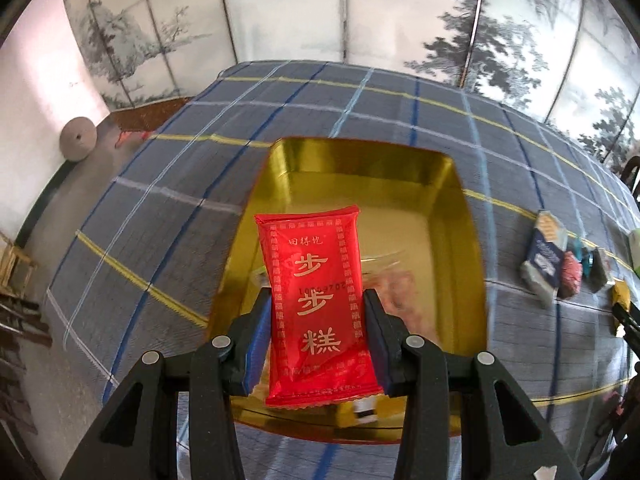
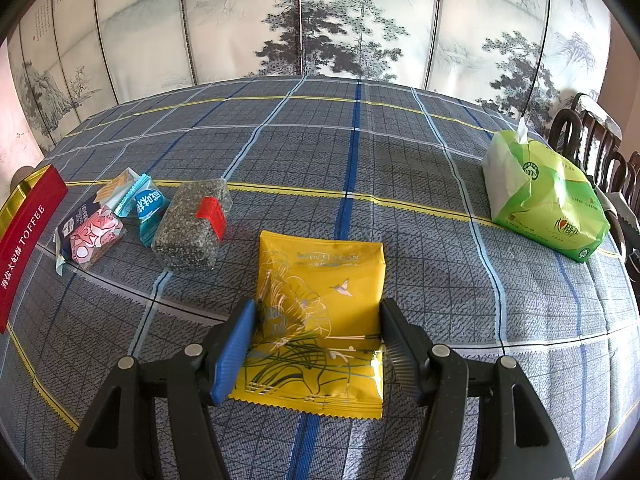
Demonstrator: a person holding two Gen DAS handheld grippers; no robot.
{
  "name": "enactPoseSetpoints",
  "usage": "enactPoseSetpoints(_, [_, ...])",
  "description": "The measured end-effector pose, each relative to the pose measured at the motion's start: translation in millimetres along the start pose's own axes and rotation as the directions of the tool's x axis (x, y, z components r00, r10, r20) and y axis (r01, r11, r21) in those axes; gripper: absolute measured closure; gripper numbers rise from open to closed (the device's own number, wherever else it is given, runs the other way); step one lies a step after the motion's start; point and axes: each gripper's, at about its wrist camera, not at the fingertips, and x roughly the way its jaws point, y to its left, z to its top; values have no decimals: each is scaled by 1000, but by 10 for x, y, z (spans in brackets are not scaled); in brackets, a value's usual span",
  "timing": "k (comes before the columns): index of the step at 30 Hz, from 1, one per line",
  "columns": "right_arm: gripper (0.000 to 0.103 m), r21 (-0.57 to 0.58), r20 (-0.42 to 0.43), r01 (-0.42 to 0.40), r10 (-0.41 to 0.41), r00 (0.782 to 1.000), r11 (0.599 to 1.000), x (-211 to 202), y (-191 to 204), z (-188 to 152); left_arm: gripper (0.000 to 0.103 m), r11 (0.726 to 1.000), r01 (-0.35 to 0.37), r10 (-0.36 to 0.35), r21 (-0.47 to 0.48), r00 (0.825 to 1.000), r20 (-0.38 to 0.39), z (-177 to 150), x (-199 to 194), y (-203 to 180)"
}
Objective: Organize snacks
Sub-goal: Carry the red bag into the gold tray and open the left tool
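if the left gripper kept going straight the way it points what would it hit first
Probably the gold tin: the left gripper, shut on the red packet, points down into its open inside. Depth is hard to judge.

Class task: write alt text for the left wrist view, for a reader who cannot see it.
The left gripper holds a red snack packet above an open gold tin on a blue plaid tablecloth. More snacks lie to the right.

We look down from just behind each claw. Our left camera sits close above the gold tin [image 1: 276, 184] on the table [image 1: 168, 184]. Our right camera faces the painted screen [image 2: 340, 20]. Both views share the checked table, the screen and the small snack pile [image 1: 556, 268].
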Motion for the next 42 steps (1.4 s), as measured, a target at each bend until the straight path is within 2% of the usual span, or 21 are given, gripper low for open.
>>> enactPoseSetpoints(8, [38, -1, 0, 0, 0, 1000, 1000, -1, 2, -3, 63, 1000, -12, 13, 21, 999, -40, -94, 145, 141])
enactPoseSetpoints(19, [39, 6, -21, 13, -13, 1000, 1000, 7, -8, 32, 63, 997, -5, 8, 75, 999, -32, -155, 174, 145])
enactPoseSetpoints(30, [40, 40, -42, 50, -49, 998, 998, -7, 18, 38, 59, 997, 1, 3, 81, 999, -42, -177, 198, 129])
enactPoseSetpoints(42, [42, 87, -60, 128, -123, 991, 988, -46, 96, 43, 41, 996, 29, -28, 86, 1000, -9, -179, 95, 137])
